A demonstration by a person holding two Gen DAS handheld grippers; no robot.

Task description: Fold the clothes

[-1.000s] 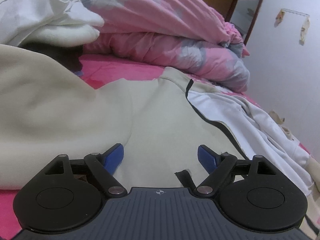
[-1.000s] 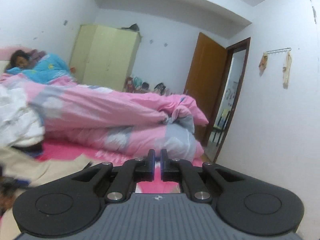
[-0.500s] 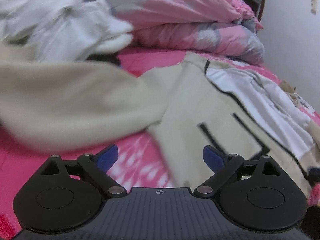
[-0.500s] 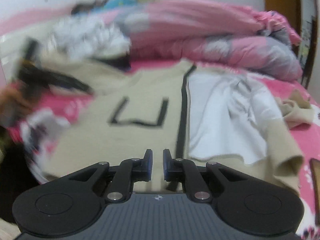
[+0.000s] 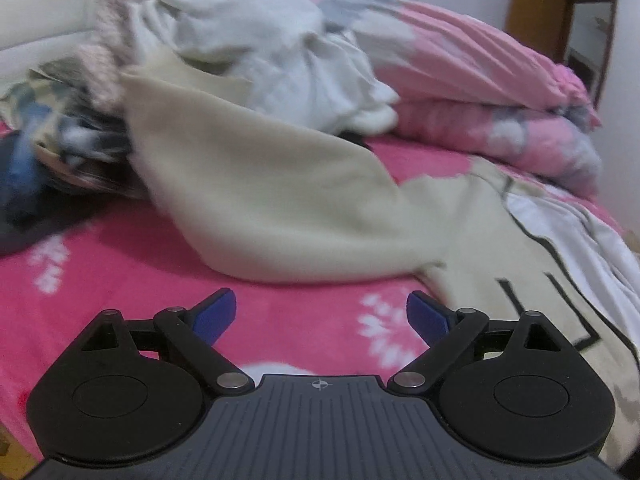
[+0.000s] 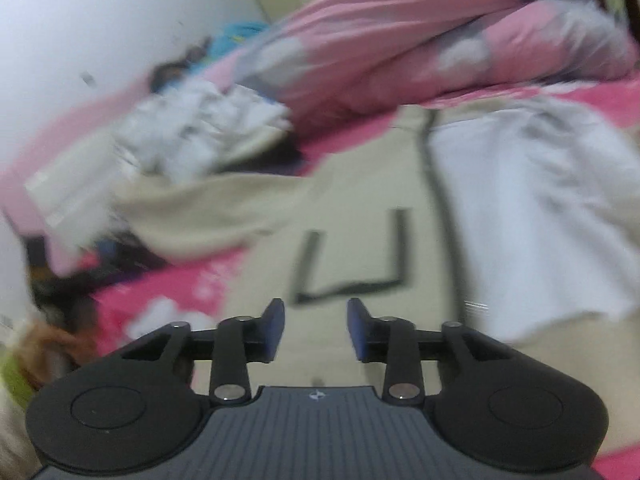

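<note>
Ahead of my left claw [image 5: 320, 314] lies the pink bedsheet [image 5: 120, 280], and past that the cream jacket [image 5: 280, 208] is spread out, one sleeve running up and away to the left toward a heap of white laundry [image 5: 280, 52]. Its fingers are spread wide and hold nothing. The jacket's body, with its black-outlined pocket, sits off to the claw's right, and the pink duvet [image 5: 480, 72] is bundled beyond it.

Through the right wrist, the picture is blurred, but my right claw [image 6: 316, 330] hovers over the jacket [image 6: 360, 240] with the pocket outline just beyond its tips and the white lining [image 6: 540, 220] to its right. Its fingers stand partly apart, gripping nothing.

To fold well, I judge each claw should pinch one layer at a seam or sleeve edge, lift low, and lay it flat across the body without dragging the sheet.
</note>
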